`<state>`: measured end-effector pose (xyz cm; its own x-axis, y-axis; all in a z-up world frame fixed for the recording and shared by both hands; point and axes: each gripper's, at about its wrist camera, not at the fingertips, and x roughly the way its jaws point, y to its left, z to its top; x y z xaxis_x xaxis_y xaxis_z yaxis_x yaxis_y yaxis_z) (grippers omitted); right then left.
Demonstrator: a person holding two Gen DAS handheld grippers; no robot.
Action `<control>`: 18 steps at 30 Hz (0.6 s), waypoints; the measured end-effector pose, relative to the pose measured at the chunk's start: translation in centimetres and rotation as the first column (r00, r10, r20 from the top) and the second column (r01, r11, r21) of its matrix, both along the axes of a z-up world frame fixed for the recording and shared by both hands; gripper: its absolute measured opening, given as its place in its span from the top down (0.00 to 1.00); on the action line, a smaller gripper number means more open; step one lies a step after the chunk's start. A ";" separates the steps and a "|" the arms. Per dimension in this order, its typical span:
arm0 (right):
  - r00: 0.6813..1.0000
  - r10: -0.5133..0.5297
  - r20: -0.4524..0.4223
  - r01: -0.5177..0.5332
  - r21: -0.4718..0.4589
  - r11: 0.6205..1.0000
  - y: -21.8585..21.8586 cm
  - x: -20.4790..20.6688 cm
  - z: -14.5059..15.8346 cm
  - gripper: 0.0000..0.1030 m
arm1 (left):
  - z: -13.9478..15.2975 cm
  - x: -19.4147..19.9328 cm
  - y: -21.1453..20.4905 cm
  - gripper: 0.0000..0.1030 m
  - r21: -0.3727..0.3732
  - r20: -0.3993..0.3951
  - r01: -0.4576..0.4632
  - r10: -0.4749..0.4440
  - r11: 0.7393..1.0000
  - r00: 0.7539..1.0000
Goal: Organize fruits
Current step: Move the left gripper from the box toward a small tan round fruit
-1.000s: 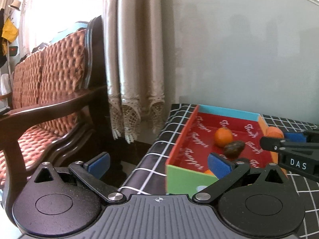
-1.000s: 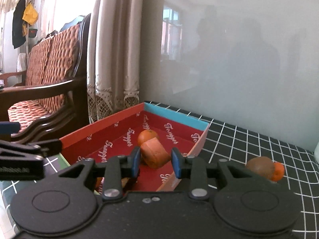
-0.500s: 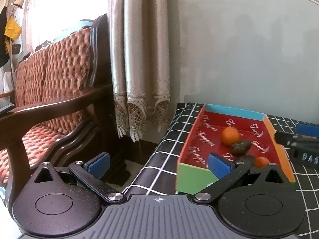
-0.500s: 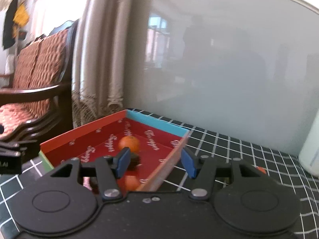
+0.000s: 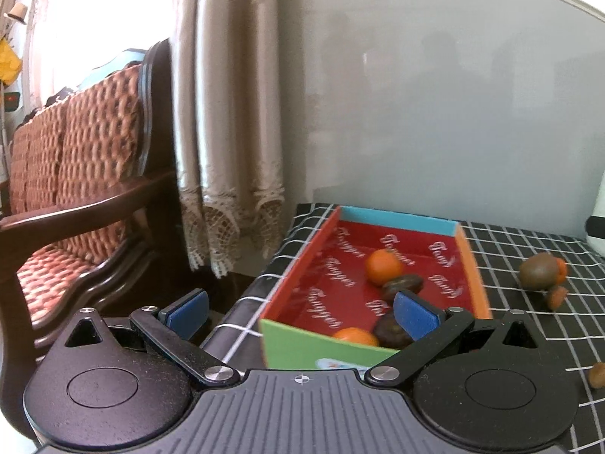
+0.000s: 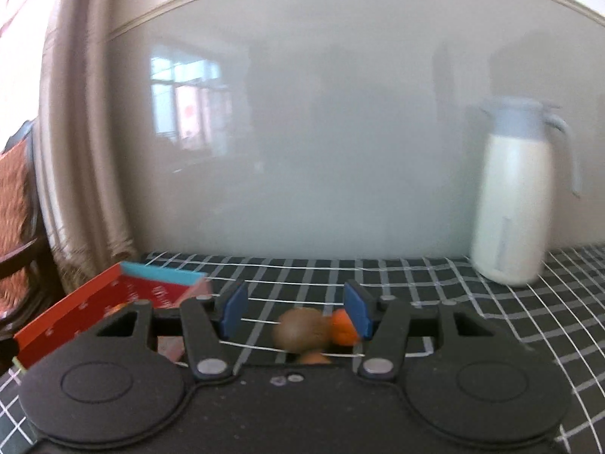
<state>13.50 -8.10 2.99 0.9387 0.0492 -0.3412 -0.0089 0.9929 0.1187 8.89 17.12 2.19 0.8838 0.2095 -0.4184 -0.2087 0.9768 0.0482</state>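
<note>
Right tool (image 6: 295,312) standing open, empty, framing kiwi (image 6: 300,331) lying on counter (image 6: 491,333) right of red box (image 5: 332,287). Left tool (image 5: 300,314) gaping wide, empty, hovering at box near end; oranges (image 5: 382,266) sitting inside.

A glossy, seemingly cardboard box (image 5: 295,295) sits on smooth checked tablecloth (image 5: 529,325) beside a polished wooden chair (image 5: 94,204).

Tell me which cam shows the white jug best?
Right wrist: the white jug shows whole, with lid and handle, standing on the checked tablecloth, slightly blurred. Left wrist catches only a sliver of it at the frame's right edge.
</note>
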 end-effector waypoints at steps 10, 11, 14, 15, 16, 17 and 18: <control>0.996 -0.082 -0.028 0.083 0.049 0.995 -5.6 -1.2 -0.4 0.46 | 0.2 0.7 -5.2 0.00 0.006 0.003 0.084 -0.084 0.996 0.996; 0.996 -0.084 -0.028 0.086 0.047 0.995 -5.8 -1.4 -0.3 0.46 | 0.2 0.7 -5.8 0.00 0.007 0.002 0.093 -0.093 0.996 0.996; 0.996 -0.087 -0.032 0.088 0.042 0.995 -6.4 -1.8 -0.1 0.46 | 0.2 0.8 -7.3 0.00 0.009 0.003 0.119 -0.119 0.993 0.993; 0.995 -0.090 -0.031 0.091 0.040 0.995 -6.6 -1.9 -0.2 0.46 | 0.2 0.9 -7.7 0.00 0.011 0.002 0.127 -0.127 0.992 0.992; 0.995 -0.092 -0.031 0.093 0.040 0.995 -6.8 -2.0 -0.2 0.46 | 0.2 1.0 -8.2 0.00 0.012 0.000 0.134 -0.134 0.991 0.991; 0.995 -0.093 -0.031 0.094 0.041 0.995 -7.1 -2.2 -0.2 0.46 | 0.2 1.0 -8.6 0.00 0.012 -0.002 0.141 -0.141 0.990 0.990; 0.995 -0.096 -0.030 0.097 0.039 0.994 -7.4 -2.3 -0.2 0.46 | 0.1 1.1 -8.9 0.00 0.011 -0.002 0.147 -0.147 0.989 0.989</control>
<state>11.19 -15.46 2.82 0.9298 -0.0270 -0.3672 0.0908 0.9833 0.1576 10.01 8.21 2.33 0.9048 0.0817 -0.4179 -0.0625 0.9963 0.0594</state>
